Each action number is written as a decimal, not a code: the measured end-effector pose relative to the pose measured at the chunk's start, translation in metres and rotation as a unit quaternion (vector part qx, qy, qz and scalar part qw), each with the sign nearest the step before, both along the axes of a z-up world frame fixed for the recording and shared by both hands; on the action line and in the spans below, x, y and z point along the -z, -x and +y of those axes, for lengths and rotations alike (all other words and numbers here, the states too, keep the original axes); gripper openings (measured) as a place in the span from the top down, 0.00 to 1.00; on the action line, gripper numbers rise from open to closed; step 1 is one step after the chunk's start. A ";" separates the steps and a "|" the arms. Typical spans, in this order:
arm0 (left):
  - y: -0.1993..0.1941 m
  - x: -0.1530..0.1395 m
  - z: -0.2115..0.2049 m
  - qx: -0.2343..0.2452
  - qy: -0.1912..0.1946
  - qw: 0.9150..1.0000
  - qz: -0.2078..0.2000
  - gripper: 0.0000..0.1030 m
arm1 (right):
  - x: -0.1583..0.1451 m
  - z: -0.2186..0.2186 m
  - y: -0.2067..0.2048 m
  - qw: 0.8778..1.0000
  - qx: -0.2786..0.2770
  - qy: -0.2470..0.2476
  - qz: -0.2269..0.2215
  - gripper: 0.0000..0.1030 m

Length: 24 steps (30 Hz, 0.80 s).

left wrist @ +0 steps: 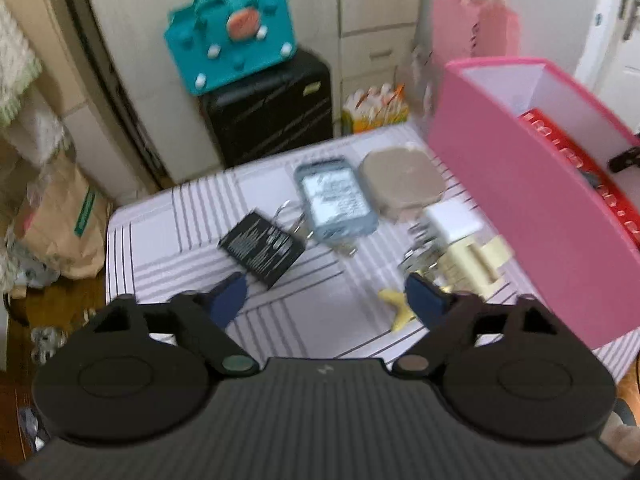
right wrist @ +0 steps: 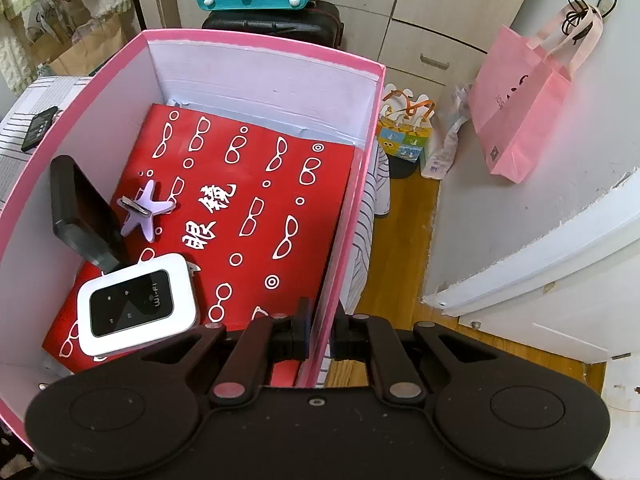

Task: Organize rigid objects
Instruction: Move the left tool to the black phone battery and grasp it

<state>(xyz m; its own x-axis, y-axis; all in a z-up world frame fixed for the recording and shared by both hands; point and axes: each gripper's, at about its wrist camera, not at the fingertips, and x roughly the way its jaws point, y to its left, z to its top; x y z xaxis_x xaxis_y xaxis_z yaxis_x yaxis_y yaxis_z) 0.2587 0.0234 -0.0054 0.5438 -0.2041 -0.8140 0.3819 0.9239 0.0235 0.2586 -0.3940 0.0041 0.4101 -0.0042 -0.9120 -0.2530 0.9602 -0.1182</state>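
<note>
On the striped tabletop (left wrist: 168,232), from left, lie a black battery (left wrist: 261,248), a blue-cased phone (left wrist: 335,200), a round grey compact (left wrist: 401,181) and a white charger (left wrist: 454,221), with the left claw (left wrist: 326,300) hovering above them, fingers apart and empty. To their right the right claw (right wrist: 320,330) is clamped together on the pink box (right wrist: 348,216) wall, steadying it; a wifi router (right wrist: 136,306) and purple star (right wrist: 148,210) already lie inside. This looks like the pick-next-item step, so the left claw likely needs to drop onto one loose piece and close.

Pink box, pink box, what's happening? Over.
Right gripper shut on pink cardboard box wall. Left gripper open, empty, above striped tablecloth. Black battery nearest; nothing blocking.
</note>
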 end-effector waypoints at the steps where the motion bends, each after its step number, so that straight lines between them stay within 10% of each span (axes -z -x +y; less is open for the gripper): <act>1: -0.005 0.004 0.003 -0.007 0.002 1.000 0.011 0.34 | 0.000 0.000 0.000 1.000 0.000 0.000 0.000 0.88; 7: -0.028 0.026 0.009 -0.016 -0.022 1.000 0.013 0.42 | 0.001 0.000 -0.002 1.000 0.003 -0.002 0.000 0.87; 24: -0.057 0.020 0.024 0.196 -0.053 0.979 -0.034 0.38 | 0.000 0.004 -0.021 1.000 0.029 -0.007 0.008 0.92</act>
<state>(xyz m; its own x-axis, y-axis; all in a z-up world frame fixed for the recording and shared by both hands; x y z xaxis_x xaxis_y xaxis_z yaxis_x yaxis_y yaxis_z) 0.3154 0.0474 -0.0259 0.4945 -0.3253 -0.8060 0.7009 0.6976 0.1485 0.2797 -0.3897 0.0040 0.3950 -0.0143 -0.9186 -0.1995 0.9747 -0.1009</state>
